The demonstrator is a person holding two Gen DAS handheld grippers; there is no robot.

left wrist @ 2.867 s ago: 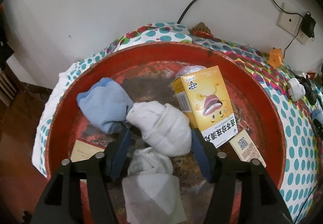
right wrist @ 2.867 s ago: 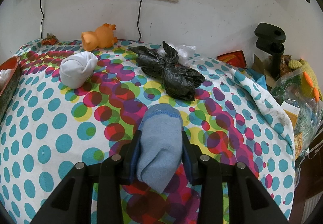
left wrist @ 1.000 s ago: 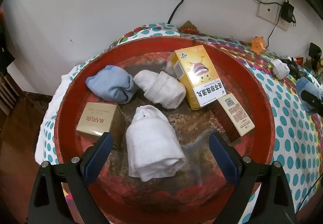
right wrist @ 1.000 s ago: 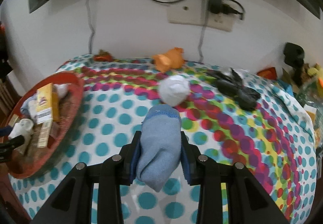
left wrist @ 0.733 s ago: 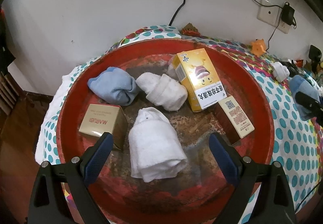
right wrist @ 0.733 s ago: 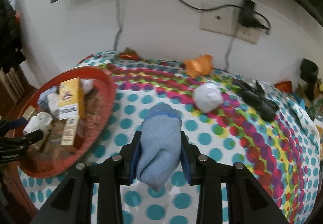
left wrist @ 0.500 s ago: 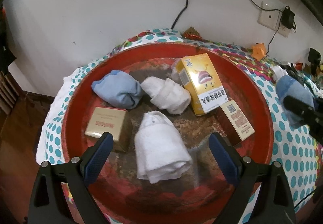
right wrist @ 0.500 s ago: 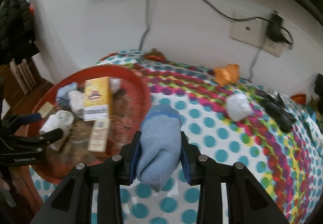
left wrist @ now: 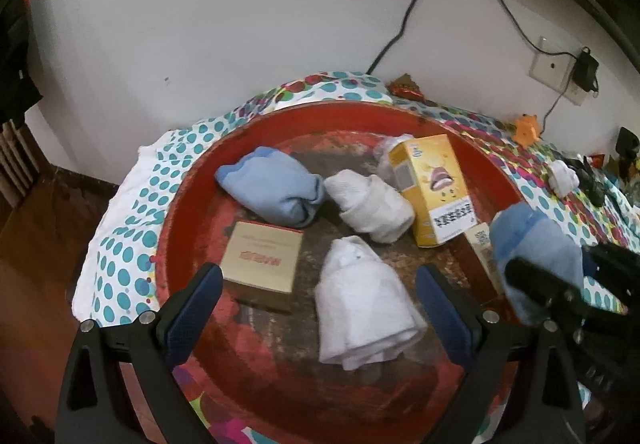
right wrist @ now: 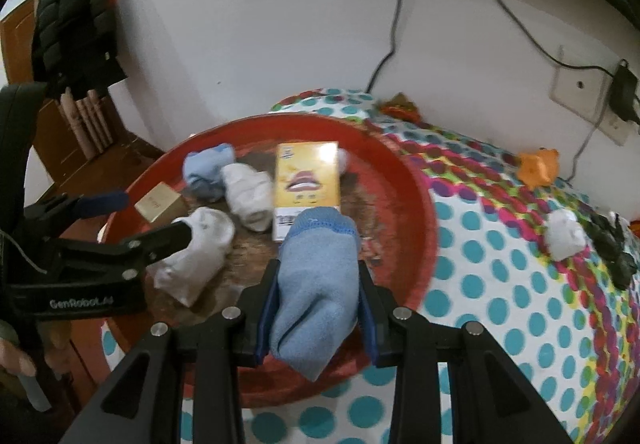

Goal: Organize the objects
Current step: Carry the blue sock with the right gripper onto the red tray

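Note:
My right gripper (right wrist: pixel 318 318) is shut on a light blue rolled sock (right wrist: pixel 316 284) and holds it above the near right rim of the red round tray (right wrist: pixel 420 204); it shows in the left wrist view (left wrist: pixel 532 244) too. My left gripper (left wrist: pixel 316 308) is open and empty above the tray's (left wrist: pixel 180 204) front. In the tray lie another blue sock (left wrist: pixel 272 188), two white rolled socks (left wrist: pixel 372 208) (left wrist: pixel 364 304), a yellow box (left wrist: pixel 436 188) and a tan box (left wrist: pixel 260 264).
A white sock roll (right wrist: pixel 564 236), a black bag (right wrist: pixel 612 244) and an orange toy (right wrist: pixel 536 164) lie on the dotted tablecloth right of the tray. Wall sockets with cables stand behind. A small box (left wrist: pixel 484 248) sits at the tray's right, partly hidden.
My right gripper has carried the blue sock left from the open tablecloth to over the tray's rim. My left gripper has stayed open and drawn back slightly.

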